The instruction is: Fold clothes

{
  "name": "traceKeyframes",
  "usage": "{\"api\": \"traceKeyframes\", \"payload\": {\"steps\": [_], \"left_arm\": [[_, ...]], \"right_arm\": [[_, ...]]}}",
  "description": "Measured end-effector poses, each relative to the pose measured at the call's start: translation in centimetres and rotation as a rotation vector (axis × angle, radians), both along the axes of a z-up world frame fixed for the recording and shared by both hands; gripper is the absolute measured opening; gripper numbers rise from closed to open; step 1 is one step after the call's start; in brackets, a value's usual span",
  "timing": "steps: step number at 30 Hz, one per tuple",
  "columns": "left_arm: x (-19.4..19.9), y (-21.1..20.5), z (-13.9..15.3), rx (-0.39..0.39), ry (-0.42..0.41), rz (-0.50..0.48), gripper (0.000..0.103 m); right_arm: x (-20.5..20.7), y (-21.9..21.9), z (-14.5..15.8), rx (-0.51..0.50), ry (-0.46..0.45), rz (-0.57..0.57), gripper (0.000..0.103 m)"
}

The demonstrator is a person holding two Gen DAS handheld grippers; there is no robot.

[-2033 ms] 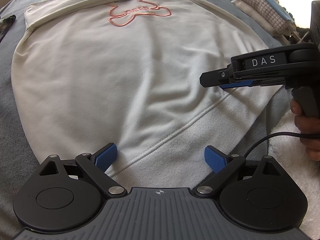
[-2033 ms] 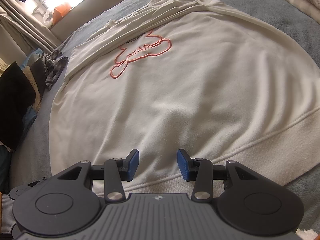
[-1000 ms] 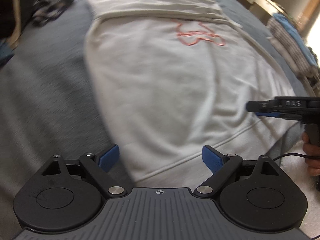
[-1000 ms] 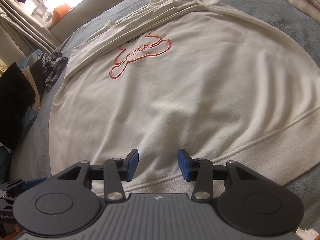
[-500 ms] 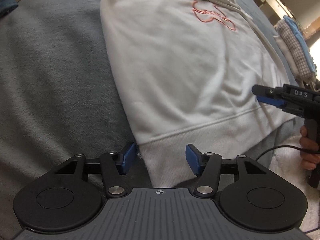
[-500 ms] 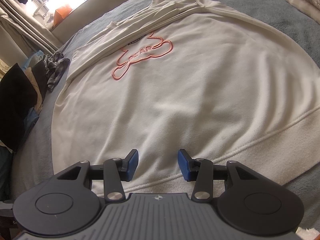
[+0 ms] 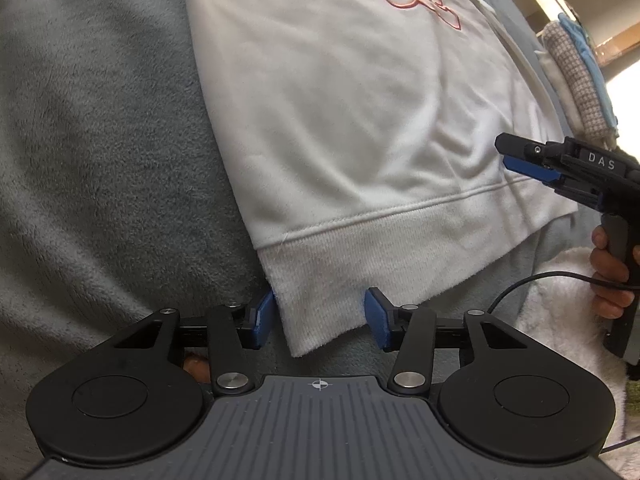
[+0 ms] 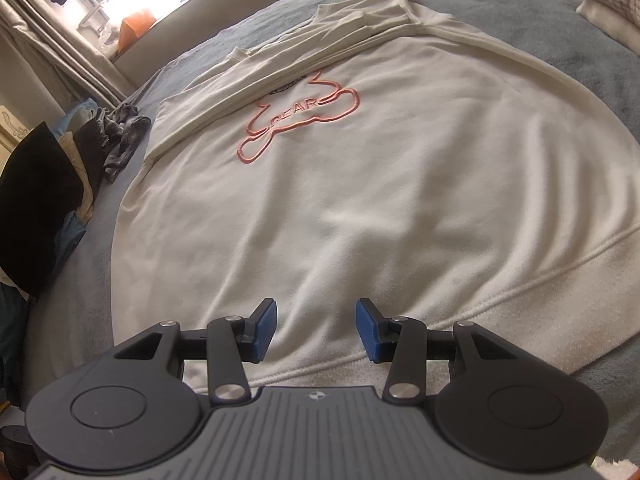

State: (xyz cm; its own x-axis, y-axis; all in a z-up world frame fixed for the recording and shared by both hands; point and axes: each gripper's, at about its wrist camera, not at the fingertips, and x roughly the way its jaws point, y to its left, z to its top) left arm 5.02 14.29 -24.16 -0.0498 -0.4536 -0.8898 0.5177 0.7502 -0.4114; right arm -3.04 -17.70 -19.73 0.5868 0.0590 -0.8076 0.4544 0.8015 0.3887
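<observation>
A cream sweatshirt (image 7: 352, 112) with an orange bear outline lies flat on a grey blanket (image 7: 100, 160), sleeves folded across its top. My left gripper (image 7: 318, 320) is open, its blue pads either side of the bottom-left corner of the ribbed hem (image 7: 320, 304). My right gripper (image 8: 316, 330) is open and low over the hem (image 8: 400, 368), further along. It also shows in the left wrist view (image 7: 532, 164), hovering over the hem's right part, hand on its handle.
A pile of dark clothes (image 8: 48, 200) lies left of the sweatshirt. A stack of folded checked and blue fabrics (image 7: 580, 72) sits at the right. A white fluffy towel (image 7: 560, 320) and a black cable (image 7: 552, 280) lie near the right hand.
My left gripper has swung left along the hem to its bottom-left corner, moved closer, and narrowed its jaws. The right gripper has barely moved.
</observation>
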Motion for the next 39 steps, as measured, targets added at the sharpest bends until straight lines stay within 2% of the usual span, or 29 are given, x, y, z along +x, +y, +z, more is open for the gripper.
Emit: {"api": "traceKeyframes", "payload": {"steps": [4,6,11,18,25,35,39], "left_arm": [[0.1,0.2,-0.1,-0.01,0.005,0.012,0.048],[0.1,0.3,-0.1,-0.016,0.008,0.019,0.044],[0.2,0.5,-0.2,-0.03,0.013,0.033,0.028],[0.1,0.9,0.6,-0.069,-0.003,0.033,0.015],[0.4,1.3,0.9,-0.098,0.018,0.05,0.013],[0.9,1.3,0.9,-0.139,0.061,0.071,0.013],[1.1,1.3,0.9,-0.163,0.084,0.087,0.013]], "right_arm": [[0.2,0.2,-0.2,-0.003,0.011,0.006,0.046],[0.3,0.3,-0.2,-0.005,0.013,0.008,0.046],[0.3,0.8,0.2,-0.03,-0.001,0.02,0.046],[-0.1,2.7,1.9,-0.117,-0.07,0.099,0.046],[-1.3,6.2,2.7,-0.039,-0.131,0.299,0.046],[-2.8,13.9,3.9,-0.141,-0.212,0.712,0.046],[-2.8,16.0,3.5,-0.218,-0.211,0.795,0.047]]}}
